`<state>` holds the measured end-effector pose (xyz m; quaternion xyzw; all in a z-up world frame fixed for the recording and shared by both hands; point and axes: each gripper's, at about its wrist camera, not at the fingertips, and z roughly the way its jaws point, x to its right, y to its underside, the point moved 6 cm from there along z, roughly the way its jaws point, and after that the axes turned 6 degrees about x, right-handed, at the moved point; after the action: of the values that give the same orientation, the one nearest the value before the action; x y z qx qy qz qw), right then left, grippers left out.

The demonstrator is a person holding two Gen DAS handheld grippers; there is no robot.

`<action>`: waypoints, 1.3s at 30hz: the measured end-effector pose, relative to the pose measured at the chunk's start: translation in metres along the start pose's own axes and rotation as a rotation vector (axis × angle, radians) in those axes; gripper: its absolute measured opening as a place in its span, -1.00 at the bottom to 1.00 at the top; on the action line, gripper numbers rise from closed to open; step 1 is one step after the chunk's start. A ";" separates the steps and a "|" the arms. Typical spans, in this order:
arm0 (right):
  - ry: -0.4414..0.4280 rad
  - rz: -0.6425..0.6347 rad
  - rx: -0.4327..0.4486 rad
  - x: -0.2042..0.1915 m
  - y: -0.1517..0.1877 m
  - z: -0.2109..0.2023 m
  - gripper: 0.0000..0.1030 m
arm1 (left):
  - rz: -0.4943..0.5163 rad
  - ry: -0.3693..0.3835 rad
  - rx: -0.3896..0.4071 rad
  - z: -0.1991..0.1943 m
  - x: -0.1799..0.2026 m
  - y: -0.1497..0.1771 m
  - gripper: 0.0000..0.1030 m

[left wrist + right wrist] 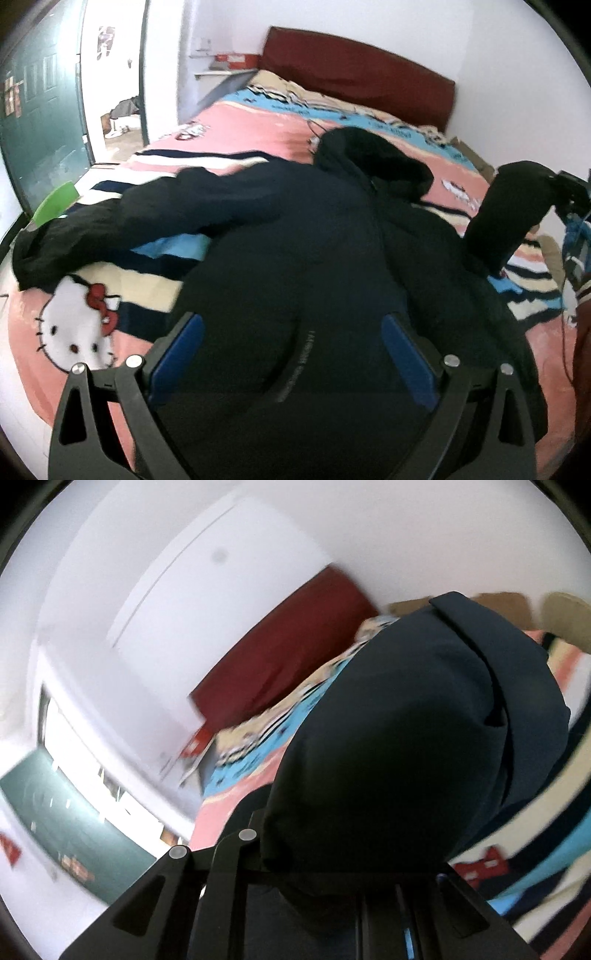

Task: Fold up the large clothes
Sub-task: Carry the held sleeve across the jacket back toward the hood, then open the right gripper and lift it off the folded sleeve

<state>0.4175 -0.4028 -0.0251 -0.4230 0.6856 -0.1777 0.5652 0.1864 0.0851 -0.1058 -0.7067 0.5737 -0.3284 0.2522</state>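
Blue pads of the left tongs (293, 363) stand wide apart, low over the body of a dark coat (295, 240) with nothing pinched between them. That coat lies spread on the bed (240, 122), hood toward the red headboard (354, 70), one sleeve (110, 218) stretched out to the left across the striped cartoon blanket.

On the right, the other sleeve (509, 210) is lifted clear of the bed. The right tongs (569, 192) have it: in their own view the dark cloth (388, 738) bulges straight out of the jaws, which are drawn together and clamped on the cuff end (the pads themselves are buried under fabric, so the bite cannot be judged exactly).

The step in hand looks like folding this right sleeve in over the chest. To do it well, I would carry the cuff across in a low arc rather than a high one, keeping the sleeve taut enough to lay flat without dragging the whole coat sideways. The left tongs could press down on the body near the shoulder seam as an anchor. Padding is thick here, so it will likely spring back unless smoothed after release.
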 end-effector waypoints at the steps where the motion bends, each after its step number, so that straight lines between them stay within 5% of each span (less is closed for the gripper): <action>1: -0.020 -0.018 -0.023 -0.017 0.011 0.008 -0.70 | -0.014 -0.008 0.012 -0.007 -0.009 -0.002 0.91; 8: -0.100 -0.098 -0.193 -0.096 0.100 0.061 -0.70 | -0.068 -0.067 0.062 -0.037 -0.053 -0.009 0.90; 17: -0.050 -0.244 -0.424 -0.125 0.221 0.120 -0.69 | -0.126 -0.087 0.069 -0.048 -0.079 -0.006 0.91; 24: -0.045 -0.376 -0.578 -0.130 0.299 0.123 -0.56 | -0.125 -0.077 0.045 -0.043 -0.075 -0.003 0.90; 30: -0.079 -0.369 -0.678 -0.128 0.332 0.115 -0.03 | -0.104 -0.082 0.035 -0.044 -0.067 -0.003 0.90; 39: -0.193 -0.384 -0.707 -0.148 0.323 0.077 0.04 | 0.006 -0.042 -0.001 -0.044 -0.028 -0.012 0.91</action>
<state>0.3664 -0.0817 -0.1887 -0.7262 0.5567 0.0070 0.4034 0.1573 0.1160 -0.0729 -0.7120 0.5704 -0.3124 0.2647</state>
